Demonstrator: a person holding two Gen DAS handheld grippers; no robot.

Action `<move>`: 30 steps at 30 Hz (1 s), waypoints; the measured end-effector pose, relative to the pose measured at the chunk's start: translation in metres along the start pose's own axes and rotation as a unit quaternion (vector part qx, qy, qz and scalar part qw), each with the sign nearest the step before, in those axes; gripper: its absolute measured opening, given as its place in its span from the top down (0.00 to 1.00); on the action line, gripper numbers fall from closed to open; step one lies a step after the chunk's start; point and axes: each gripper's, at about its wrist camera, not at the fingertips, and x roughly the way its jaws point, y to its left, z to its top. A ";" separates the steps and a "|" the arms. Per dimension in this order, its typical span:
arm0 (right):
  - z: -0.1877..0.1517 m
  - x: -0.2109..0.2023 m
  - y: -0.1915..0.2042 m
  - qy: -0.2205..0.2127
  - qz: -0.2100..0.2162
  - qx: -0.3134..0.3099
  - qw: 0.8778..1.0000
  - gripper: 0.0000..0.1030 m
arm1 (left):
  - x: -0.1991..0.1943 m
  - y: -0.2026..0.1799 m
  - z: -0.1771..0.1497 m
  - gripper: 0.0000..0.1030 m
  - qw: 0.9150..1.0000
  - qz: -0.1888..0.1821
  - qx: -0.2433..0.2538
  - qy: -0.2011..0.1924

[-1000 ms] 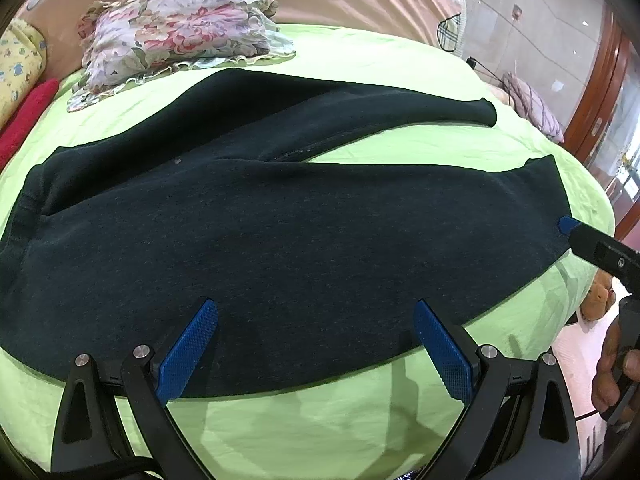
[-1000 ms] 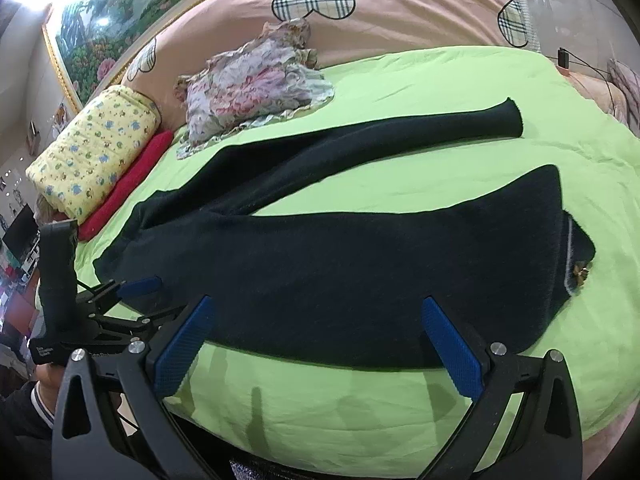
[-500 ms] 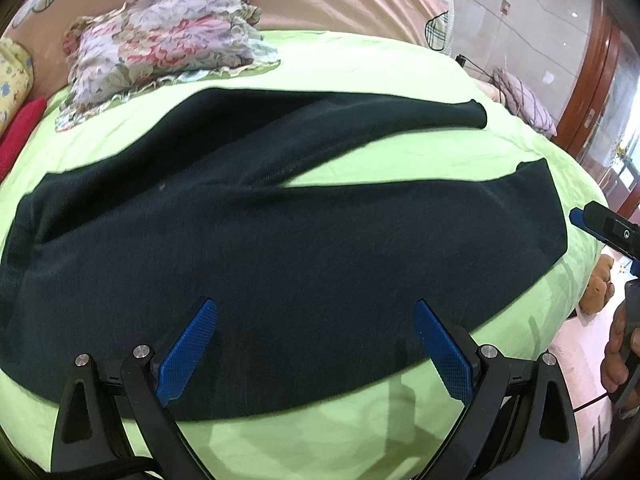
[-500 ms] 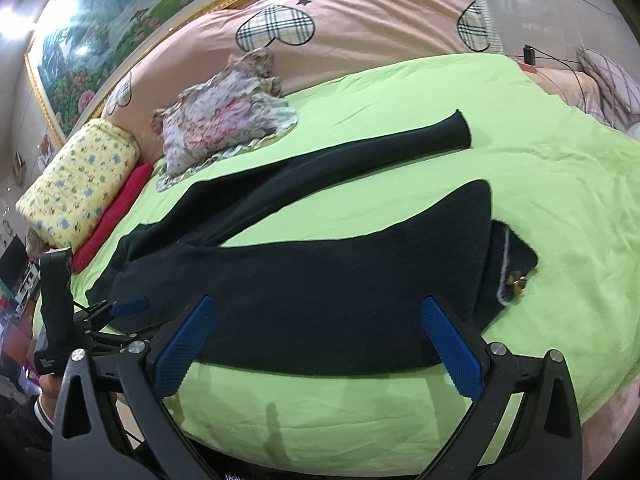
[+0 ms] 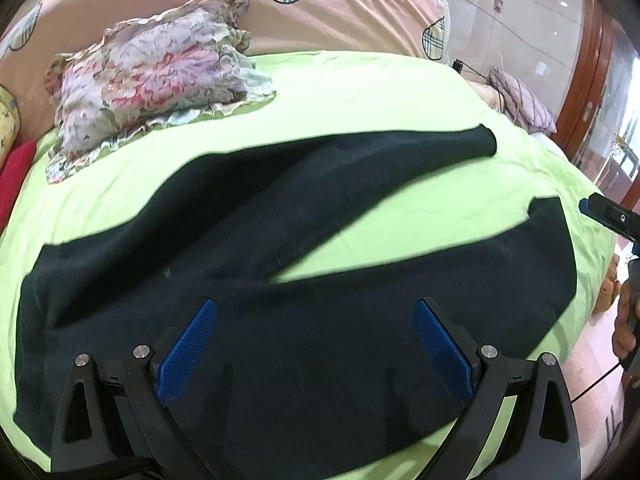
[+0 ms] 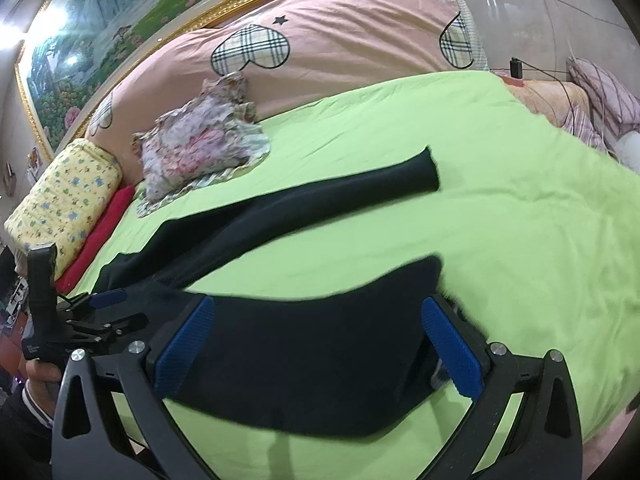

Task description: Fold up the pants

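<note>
Dark pants lie spread flat on a lime-green bed sheet, legs splayed apart toward the right. My left gripper is open and empty, hovering over the near leg close to the waist end. My right gripper is open and empty, over the cuff end of the near leg. The far leg's cuff lies further back. The right gripper's tip shows at the right edge of the left wrist view; the left gripper shows at the left of the right wrist view.
A folded floral garment lies at the back of the bed by the pink heart-print bedding. A yellow pillow and a red cushion sit at the left. The bed's near edge is just below both grippers.
Both grippers have moved forward and lower over the near pant leg, still open. The pants have not moved.
</note>
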 end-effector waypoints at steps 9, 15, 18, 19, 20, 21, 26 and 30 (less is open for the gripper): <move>0.051 0.024 -0.040 -0.001 -0.025 0.014 1.000 0.06 | 0.025 0.020 0.049 0.04 1.000 0.005 0.008 0.003; 0.088 0.059 -0.048 0.026 -0.025 -0.005 0.999 0.11 | 0.052 0.034 0.086 0.04 1.000 -0.007 0.010 0.018; 0.104 0.079 -0.052 0.043 -0.023 -0.012 0.999 0.11 | 0.069 0.036 0.108 0.04 0.999 -0.022 0.026 0.027; 0.108 0.086 -0.054 0.047 -0.022 -0.014 0.999 0.11 | 0.074 0.037 0.113 0.04 0.999 -0.027 0.032 0.029; 0.111 0.091 -0.056 0.052 -0.022 -0.015 0.998 0.11 | 0.079 0.036 0.119 0.04 0.998 -0.032 0.038 0.031; 0.116 0.099 -0.060 0.060 -0.021 -0.014 0.998 0.11 | 0.088 0.035 0.127 0.04 0.998 -0.037 0.046 0.037; 0.132 0.129 -0.083 0.092 -0.011 0.002 0.996 0.17 | 0.126 0.026 0.149 0.04 0.993 -0.045 0.084 0.068; 0.143 0.154 -0.103 0.118 -0.003 0.014 0.993 0.21 | 0.158 0.023 0.159 0.04 0.987 -0.058 0.112 0.097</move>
